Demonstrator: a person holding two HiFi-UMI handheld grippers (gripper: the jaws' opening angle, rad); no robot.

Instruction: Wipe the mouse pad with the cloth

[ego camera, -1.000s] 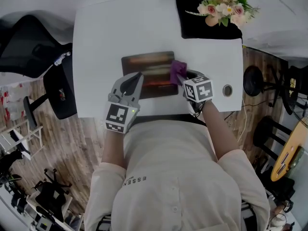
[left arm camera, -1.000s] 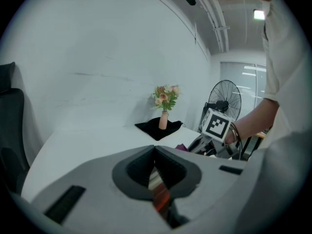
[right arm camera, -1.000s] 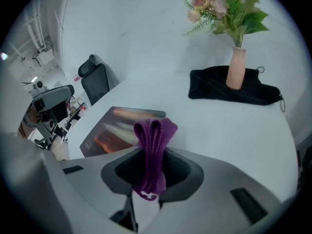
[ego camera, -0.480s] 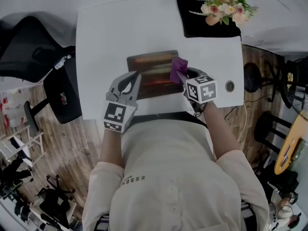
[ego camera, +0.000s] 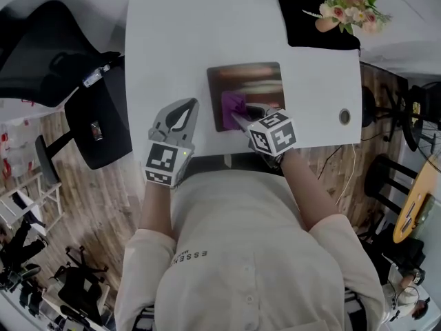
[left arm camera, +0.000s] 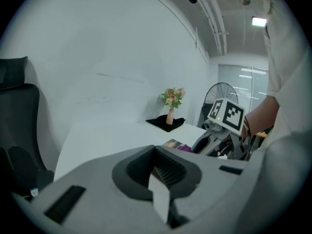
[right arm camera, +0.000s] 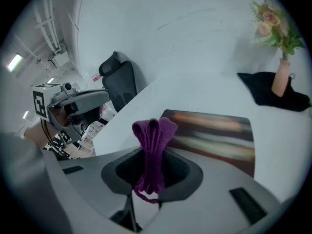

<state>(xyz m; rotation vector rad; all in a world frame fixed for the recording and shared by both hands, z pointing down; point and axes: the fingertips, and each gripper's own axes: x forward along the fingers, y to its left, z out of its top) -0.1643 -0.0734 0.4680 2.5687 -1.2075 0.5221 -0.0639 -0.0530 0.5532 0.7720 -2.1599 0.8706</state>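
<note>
The mouse pad (ego camera: 256, 81), dark with brownish streaks, lies on the white table (ego camera: 172, 40) near its front edge. A purple cloth (ego camera: 232, 105) rests on the pad's near-left part, and my right gripper (ego camera: 239, 118) is shut on it. In the right gripper view the folded cloth (right arm camera: 153, 140) stands up out of the right gripper (right arm camera: 151, 167), with the pad (right arm camera: 214, 130) just beyond. My left gripper (ego camera: 185, 109) hovers over bare table left of the pad, shut with nothing in it. In the left gripper view the left gripper (left arm camera: 157, 164) points along the table.
A vase of flowers (ego camera: 348, 12) stands on a black cloth (ego camera: 317, 29) at the table's far right corner. A round cable grommet (ego camera: 344, 116) sits right of the pad. A black office chair (ego camera: 69, 61) stands left of the table.
The right gripper has dragged the purple cloth from the pad's right edge to its near-left part. The left gripper, earlier at the pad's left edge, now sits off it.
</note>
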